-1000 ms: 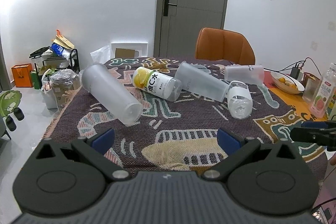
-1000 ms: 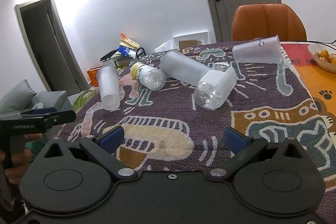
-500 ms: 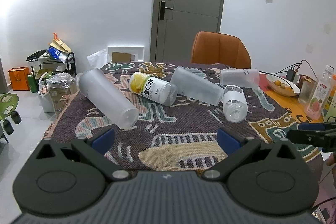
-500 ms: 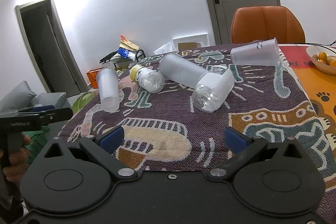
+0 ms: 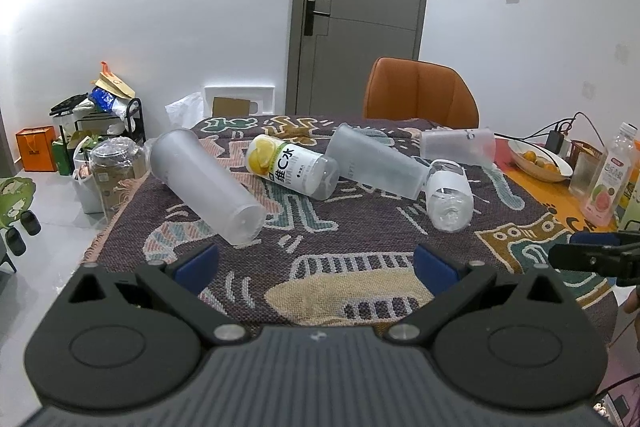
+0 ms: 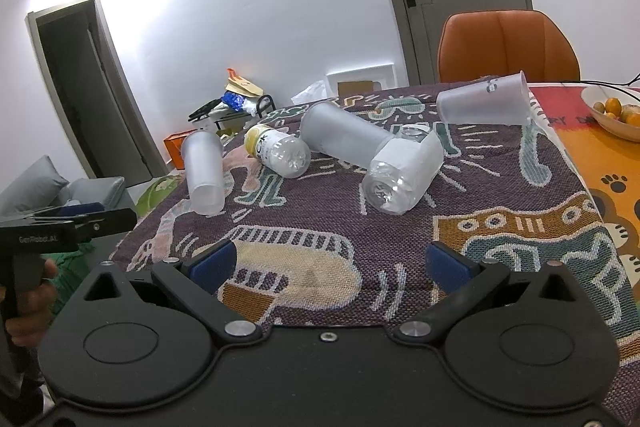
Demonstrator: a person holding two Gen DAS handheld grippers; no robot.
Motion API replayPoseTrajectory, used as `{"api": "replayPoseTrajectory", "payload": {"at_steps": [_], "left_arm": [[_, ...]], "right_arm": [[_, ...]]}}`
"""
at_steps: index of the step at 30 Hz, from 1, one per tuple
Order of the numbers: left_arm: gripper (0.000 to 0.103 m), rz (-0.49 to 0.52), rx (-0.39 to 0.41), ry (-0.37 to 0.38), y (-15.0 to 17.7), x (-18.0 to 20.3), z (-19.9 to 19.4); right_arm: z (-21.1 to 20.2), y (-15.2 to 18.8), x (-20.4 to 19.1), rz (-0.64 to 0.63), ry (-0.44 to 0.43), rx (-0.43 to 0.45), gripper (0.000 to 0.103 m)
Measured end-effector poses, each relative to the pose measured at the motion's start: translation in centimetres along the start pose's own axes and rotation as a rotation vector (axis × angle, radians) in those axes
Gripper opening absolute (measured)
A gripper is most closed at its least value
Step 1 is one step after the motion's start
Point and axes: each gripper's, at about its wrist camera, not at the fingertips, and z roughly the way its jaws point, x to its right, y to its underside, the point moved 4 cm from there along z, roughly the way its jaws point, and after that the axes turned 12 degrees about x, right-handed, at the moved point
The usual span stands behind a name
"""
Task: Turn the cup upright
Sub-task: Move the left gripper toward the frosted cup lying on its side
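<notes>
Three frosted plastic cups lie on their sides on the patterned cloth: a tall one at the left (image 5: 206, 185) (image 6: 204, 171), one in the middle (image 5: 374, 161) (image 6: 344, 135), and a short one at the far right (image 5: 458, 145) (image 6: 482, 103). My left gripper (image 5: 316, 263) is open and empty, near the table's front edge, apart from all cups. My right gripper (image 6: 328, 267) is open and empty, also at the front edge.
A lemon-label bottle (image 5: 292, 167) and a clear bottle (image 5: 448, 197) lie among the cups. A fruit bowl (image 5: 538, 163), a glass and a pink drink bottle (image 5: 608, 183) stand at the right. An orange chair (image 5: 420, 91) is behind the table.
Both grippers have drawn back and risen a little, so the table looks slightly farther. The cups and bottles have not moved.
</notes>
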Motion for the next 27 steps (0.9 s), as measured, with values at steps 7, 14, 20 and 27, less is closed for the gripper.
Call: {"api": "replayPoseTrajectory", "payload": {"at_steps": [7,14,20,27], "left_arm": [[0.103,-0.002,-0.006,0.000,0.1,-0.1,0.6],[0.102,0.015,-0.003,0.021,0.2,0.1,1.9],[0.102,0.012,-0.025,0.034,0.3,0.5,3.8],[0.102,-0.036,-0.052,0.053,-0.1,0.5,6.2]], "right_arm": [[0.4,-0.1,0.1,-0.004,0.000,0.002,0.103],[1.3,-0.1,0.7,0.003,0.011,-0.001,0.103],[2.7,0.1,1.8,0.028,0.020,-0.021,0.103],[4.2,-0.2,3.0,0.053,0.034,-0.026,0.103]]}}
